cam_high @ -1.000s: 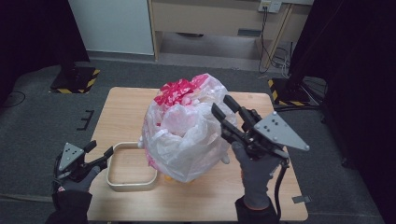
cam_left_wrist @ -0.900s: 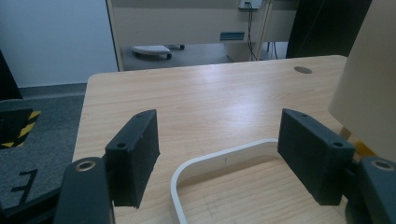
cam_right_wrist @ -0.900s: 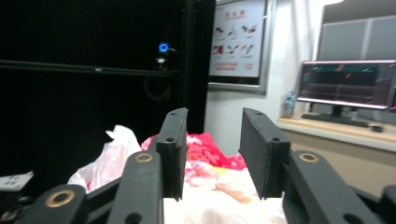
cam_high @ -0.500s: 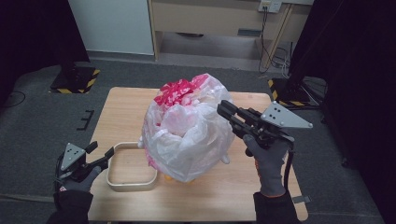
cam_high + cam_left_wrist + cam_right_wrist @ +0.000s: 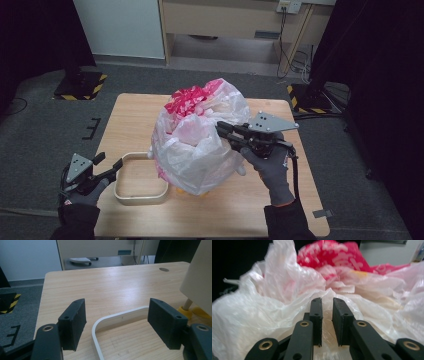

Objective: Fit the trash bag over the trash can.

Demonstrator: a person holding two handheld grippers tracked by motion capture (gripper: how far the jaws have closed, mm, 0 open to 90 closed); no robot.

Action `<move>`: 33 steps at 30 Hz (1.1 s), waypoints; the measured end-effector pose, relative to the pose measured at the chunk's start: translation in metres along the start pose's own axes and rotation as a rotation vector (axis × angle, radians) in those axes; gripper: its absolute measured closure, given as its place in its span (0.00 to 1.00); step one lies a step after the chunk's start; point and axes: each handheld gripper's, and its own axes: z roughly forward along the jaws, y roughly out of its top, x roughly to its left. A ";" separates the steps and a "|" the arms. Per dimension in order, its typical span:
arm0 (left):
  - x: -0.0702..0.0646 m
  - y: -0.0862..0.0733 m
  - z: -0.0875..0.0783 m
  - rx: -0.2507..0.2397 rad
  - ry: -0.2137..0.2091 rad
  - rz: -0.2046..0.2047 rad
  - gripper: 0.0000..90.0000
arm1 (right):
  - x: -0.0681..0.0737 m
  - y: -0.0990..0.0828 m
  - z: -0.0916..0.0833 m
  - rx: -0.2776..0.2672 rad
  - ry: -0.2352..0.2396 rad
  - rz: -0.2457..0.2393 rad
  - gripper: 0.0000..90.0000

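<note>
While the left gripper [image 5: 107,172] sits at about 8 o'clock with jaws wide around the tray [image 5: 141,179] rim, not pinching it, the bag [image 5: 200,145] is dead centre, and the right gripper [image 5: 223,131] at 3 o'clock has just been closing, jaws narrow on a fold of plastic.
</note>
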 end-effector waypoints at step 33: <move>0.000 -0.002 0.002 0.014 -0.010 -0.001 0.34 | 0.005 0.024 -0.012 -0.198 -0.008 0.025 0.65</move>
